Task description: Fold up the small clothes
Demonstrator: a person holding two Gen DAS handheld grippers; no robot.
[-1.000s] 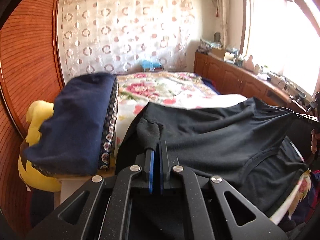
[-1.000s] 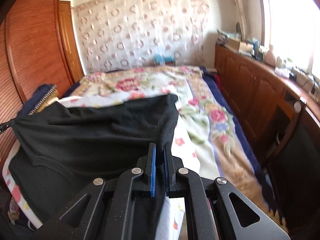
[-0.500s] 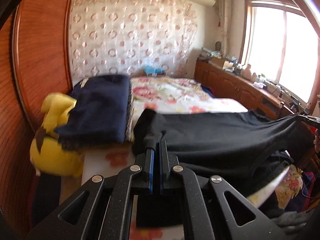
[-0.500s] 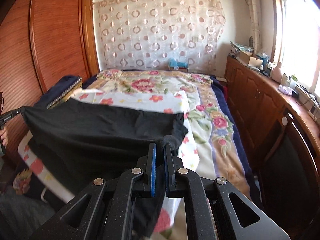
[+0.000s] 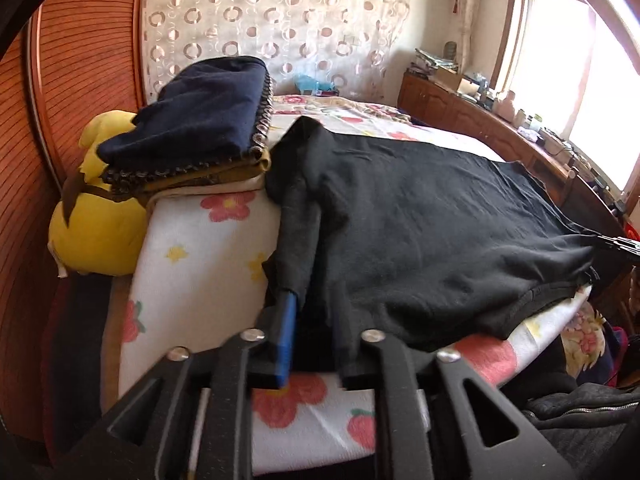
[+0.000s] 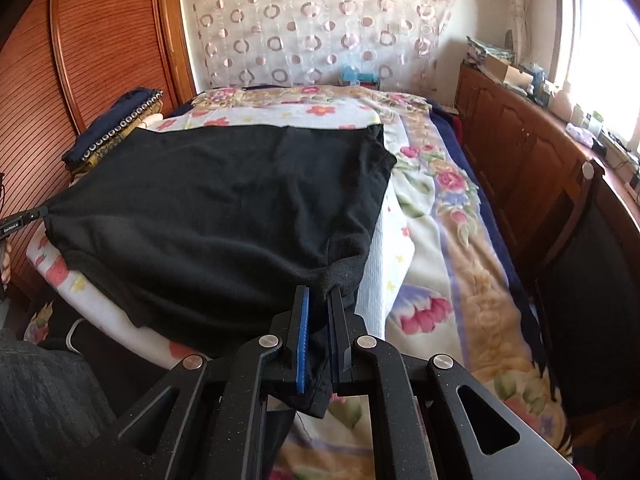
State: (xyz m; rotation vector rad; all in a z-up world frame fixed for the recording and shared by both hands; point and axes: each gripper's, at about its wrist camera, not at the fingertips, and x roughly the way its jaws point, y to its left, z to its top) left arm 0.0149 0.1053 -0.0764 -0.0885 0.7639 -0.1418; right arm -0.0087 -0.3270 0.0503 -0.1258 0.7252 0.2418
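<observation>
Floral bed under black garment; curtain behind.

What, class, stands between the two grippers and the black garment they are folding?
Nothing visible. The left gripper and right gripper each already have a corner of the black garment between their fingers, spread on the floral board.

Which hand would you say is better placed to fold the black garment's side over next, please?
Right, probably. The right tongs are shut on a corner of the black garment, ready to carry it across; the left tongs stand open, gripping nothing.
</observation>
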